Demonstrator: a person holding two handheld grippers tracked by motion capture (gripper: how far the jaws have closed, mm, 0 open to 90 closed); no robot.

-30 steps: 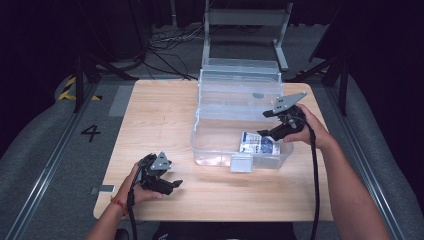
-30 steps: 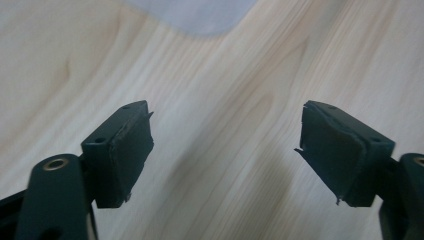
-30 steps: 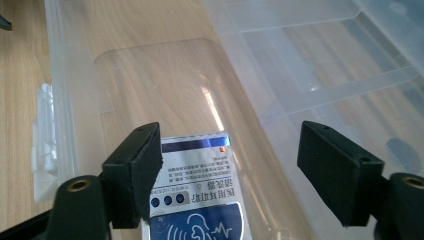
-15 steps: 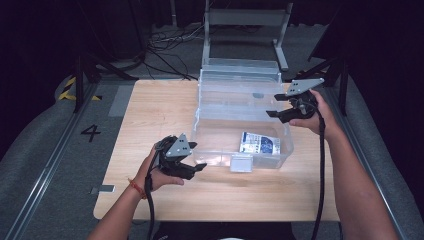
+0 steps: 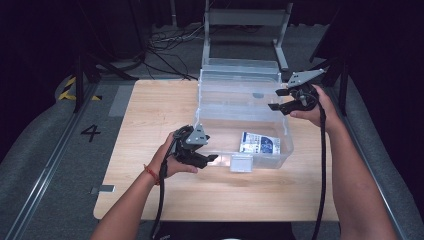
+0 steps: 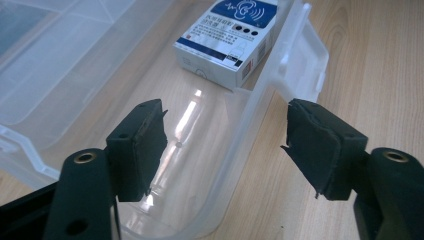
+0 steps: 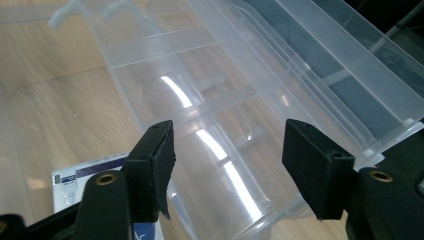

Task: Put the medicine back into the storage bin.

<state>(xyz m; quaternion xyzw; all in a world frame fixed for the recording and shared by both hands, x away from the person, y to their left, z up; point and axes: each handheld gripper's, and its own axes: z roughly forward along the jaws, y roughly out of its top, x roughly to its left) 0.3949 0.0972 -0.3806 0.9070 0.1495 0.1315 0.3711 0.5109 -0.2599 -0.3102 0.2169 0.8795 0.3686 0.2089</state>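
Left fingers [image 6: 135,150]: apart with nothing gripped, just been closing, straddling the front wall of the clear plastic bin [image 6: 240,150].
Right fingers [image 7: 310,165]: apart and empty, also just closing, above the bin's right rim.
Blue-and-white box [image 5: 259,143]: flat inside the bin, front right corner.
Bin: lid open, middle of the wooden desk [image 5: 150,115].

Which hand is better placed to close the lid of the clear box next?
Probably the right. The right gripper hangs open at the box's back right corner beside the raised lid; the left gripper is at the front wall.
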